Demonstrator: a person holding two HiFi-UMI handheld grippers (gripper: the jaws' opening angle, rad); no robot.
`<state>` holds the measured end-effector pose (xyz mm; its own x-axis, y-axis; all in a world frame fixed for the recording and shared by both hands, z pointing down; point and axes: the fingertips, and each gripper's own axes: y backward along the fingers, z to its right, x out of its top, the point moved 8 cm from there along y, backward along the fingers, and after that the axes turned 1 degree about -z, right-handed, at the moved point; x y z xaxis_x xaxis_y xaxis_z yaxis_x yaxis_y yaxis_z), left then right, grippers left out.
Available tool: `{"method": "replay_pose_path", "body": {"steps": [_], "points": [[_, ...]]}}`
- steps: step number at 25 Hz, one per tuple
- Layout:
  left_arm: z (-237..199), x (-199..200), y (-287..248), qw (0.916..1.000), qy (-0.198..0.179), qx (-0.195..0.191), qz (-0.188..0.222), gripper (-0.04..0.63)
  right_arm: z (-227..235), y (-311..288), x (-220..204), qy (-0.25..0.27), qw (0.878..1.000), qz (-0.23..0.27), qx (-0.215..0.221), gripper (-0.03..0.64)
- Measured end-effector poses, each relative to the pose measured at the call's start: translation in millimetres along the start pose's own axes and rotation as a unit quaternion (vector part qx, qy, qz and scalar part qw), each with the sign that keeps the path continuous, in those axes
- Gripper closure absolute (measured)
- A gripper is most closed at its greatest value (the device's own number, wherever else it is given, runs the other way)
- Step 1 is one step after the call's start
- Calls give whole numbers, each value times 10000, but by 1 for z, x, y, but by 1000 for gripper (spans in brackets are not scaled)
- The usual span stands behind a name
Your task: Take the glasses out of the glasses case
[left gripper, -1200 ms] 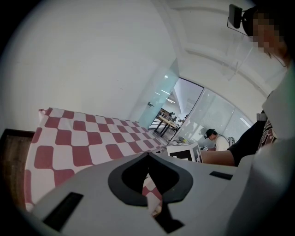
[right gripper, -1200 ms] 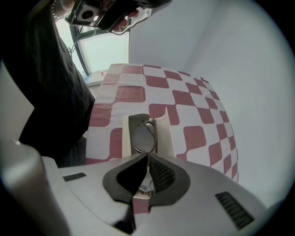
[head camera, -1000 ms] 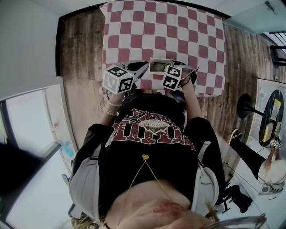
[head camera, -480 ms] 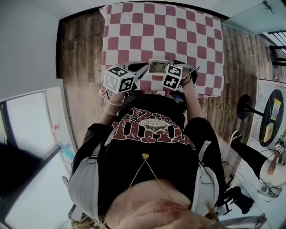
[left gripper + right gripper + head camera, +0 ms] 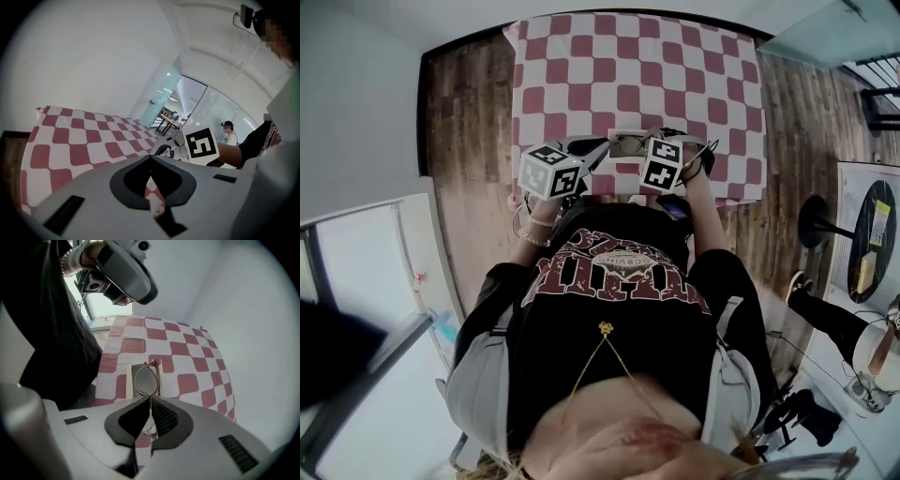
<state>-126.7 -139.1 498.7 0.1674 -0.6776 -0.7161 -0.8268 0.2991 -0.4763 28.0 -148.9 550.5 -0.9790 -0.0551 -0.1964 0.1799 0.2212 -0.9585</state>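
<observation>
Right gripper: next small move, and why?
Probably raise the right gripper slightly and draw it away: its jaws are shut on the thin metal-rimmed glasses, whose lens hangs over the open beige glasses case.

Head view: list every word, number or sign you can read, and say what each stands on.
T-shirt: pale printed lettering, too warped and blurred to read.
Marker cubes: black-and-white square patterns, no words or numbers.
Nothing else shows readable text.
</observation>
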Motion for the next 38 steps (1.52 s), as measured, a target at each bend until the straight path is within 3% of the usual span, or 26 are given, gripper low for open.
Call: {"method": "replay_pose_path", "body": {"steps": [38], "points": [[0,-12,-12,9997,109,-33,-217,588,5,59,7,44,9991,227,357,586]]}}
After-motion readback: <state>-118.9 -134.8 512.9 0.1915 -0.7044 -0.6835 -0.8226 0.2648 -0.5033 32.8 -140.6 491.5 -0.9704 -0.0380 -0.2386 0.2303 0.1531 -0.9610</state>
